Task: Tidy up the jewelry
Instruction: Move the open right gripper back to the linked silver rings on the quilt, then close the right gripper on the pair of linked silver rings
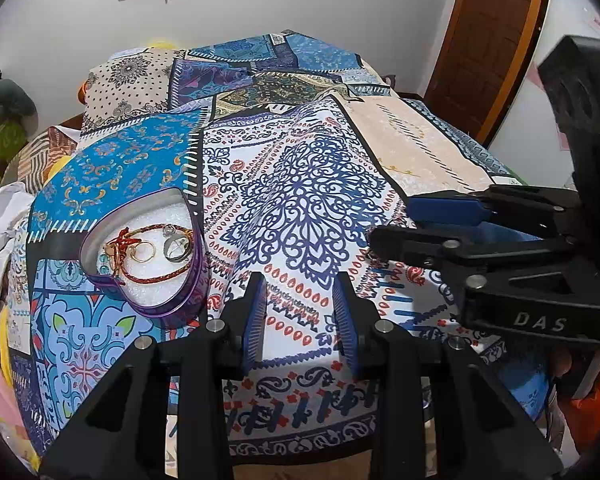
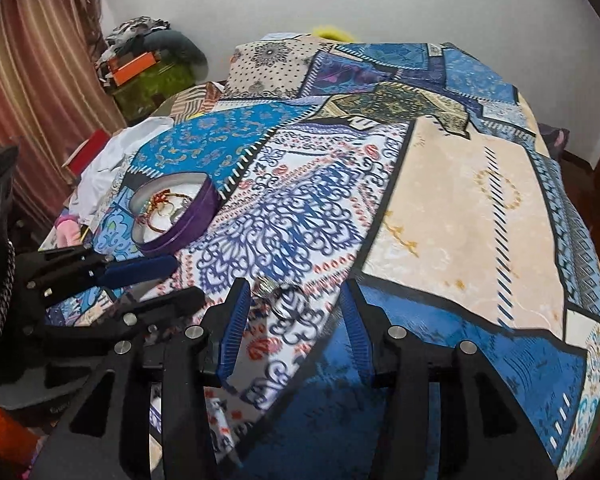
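One silver ring (image 2: 286,300) lies loose on the patterned bedspread (image 2: 460,200), just ahead of my right gripper (image 2: 296,320), and that is the piece in hand now. The right gripper's jaws stand spread apart with nothing pinched; the ring sits on the cloth between the lines of the two blue pads (image 2: 234,332), nearer the left one, and neither pad touches it as far as I can tell. My left gripper (image 1: 300,320) is also parted and empty, its pads hanging over bare bedspread just right of the purple heart-shaped tin (image 1: 188,296).

That tin is where the jewelry goes, I judge: it already holds a red braided cord bracelet (image 1: 160,276), a gold ring (image 1: 144,251) and a silver ring with a clear stone (image 1: 176,249), all lying on its white foam lining. It rests well to the left of the loose ring.

So the step is the pickup of the last stray ring. The next move calls for lowering the right gripper until its pads straddle the band, then closing gently: the ring is small and smooth and sits on soft, yielding cloth, so it could skid or tip aside, or a fold of fabric could get pinched with it. After that comes a carry leftward past my left gripper, which lies in the way, and a release over the tin.
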### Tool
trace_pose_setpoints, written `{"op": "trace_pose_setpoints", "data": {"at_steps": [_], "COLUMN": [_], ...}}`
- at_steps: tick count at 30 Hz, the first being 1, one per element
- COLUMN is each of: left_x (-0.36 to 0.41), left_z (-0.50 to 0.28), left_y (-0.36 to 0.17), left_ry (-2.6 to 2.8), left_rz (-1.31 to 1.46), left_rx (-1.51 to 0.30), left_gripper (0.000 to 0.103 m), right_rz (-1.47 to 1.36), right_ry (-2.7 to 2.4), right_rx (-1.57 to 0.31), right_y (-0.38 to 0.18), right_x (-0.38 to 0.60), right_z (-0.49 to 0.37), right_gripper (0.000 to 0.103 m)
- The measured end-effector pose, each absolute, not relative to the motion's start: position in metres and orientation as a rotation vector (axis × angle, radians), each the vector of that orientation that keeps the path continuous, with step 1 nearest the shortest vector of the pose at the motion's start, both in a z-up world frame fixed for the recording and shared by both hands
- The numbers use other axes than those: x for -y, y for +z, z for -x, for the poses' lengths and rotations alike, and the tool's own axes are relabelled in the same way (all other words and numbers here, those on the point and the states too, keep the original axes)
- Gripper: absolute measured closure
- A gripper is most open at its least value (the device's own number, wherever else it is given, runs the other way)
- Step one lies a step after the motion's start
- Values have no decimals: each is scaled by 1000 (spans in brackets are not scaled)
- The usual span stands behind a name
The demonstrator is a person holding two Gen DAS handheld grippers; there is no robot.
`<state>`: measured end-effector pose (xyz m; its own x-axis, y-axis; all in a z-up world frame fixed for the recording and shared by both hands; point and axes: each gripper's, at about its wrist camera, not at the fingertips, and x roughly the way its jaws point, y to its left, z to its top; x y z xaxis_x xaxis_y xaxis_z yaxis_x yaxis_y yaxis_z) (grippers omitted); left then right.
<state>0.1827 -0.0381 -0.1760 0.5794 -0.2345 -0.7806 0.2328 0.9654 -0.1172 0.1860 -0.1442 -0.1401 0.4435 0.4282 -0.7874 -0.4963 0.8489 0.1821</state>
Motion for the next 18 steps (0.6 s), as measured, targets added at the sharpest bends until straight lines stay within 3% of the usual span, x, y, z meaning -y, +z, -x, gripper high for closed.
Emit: {"op": "trace_pose_setpoints", "data": {"at_steps": [1,4,15,18], "left_x": [39,43,67,72], "left_z": [-183,-182,-187,-190], "left_y": [-176,-175,-173,-175], "left_ry": [-277,-296,-356,-366], "left_rz": [3,5,2,-7], "left_rx": [-913,-914,-907,-901], "left_gripper": [69,69,69,75], "right_rz": [88,100,28,10], "right_ry": [578,597,546,523], "right_rx": [-952,-959,-915,-900], "right_y": [-141,-144,-133,-128], "right_x": [143,140,167,177], "right_z": [-186,-184,-178,-177], "right_gripper": [60,76,76,76]}}
